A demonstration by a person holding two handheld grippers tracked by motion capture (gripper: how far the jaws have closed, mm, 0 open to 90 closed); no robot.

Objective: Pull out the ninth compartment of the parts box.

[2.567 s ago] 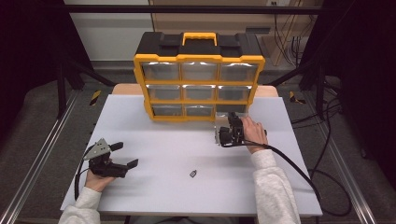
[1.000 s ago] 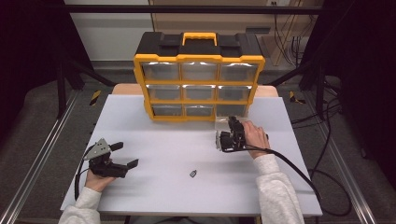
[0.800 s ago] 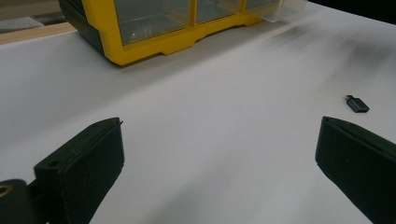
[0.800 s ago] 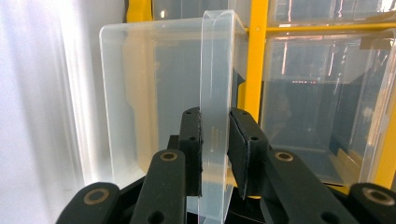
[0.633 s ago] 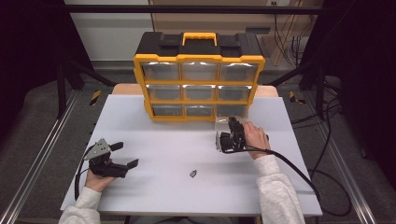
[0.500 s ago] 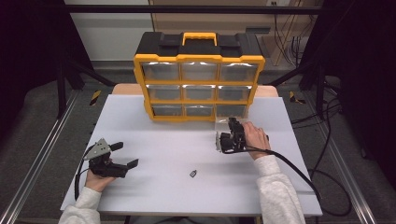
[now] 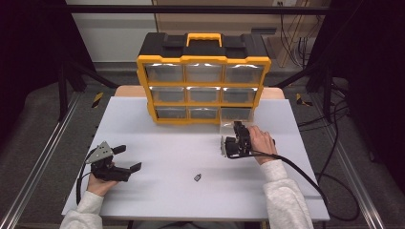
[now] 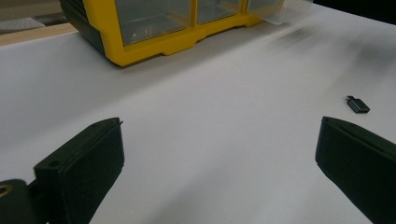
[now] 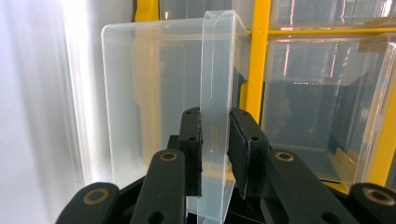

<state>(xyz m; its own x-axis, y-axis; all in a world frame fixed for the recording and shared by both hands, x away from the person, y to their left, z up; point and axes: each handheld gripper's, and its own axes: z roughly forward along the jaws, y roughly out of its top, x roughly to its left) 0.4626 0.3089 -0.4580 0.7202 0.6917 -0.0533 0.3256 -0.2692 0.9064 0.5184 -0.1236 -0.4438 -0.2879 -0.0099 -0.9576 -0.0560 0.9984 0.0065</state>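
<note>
The right gripper (image 7: pixel 233 136) sits near the far right part of the white worktop (image 7: pixel 157 200), just in front of the yellow and black drawer cabinet (image 7: pixel 204 81) that stands at the far edge. Its jaws are closed narrowly on the front lip of a clear plastic drawer (image 9: pixel 187 88), the one at the right end of the cabinet's bottom row. In the right gripper view the two black pads (image 9: pixel 191 154) press on either side of the thin clear wall, which stands upright between them. The drawer (image 7: pixel 235 116) is pulled partly out of its slot, its front end reaching over the worktop towards the gripper. The right hand (image 7: pixel 261 141) holds the gripper from the near side, with a black cable trailing off towards the near right corner.

The left gripper (image 7: pixel 129 159) rests near the near left corner of the worktop, well apart from the cabinet. Its jaws stand wide with nothing between them, pointing towards the middle of the worktop.

A small dark adapter (image 7: pixel 197 177) lies alone on the worktop, near the middle of the near half, between the two grippers. In the left gripper view it (image 8: pixel 358 105) lies beyond the right-hand jaw.
</note>
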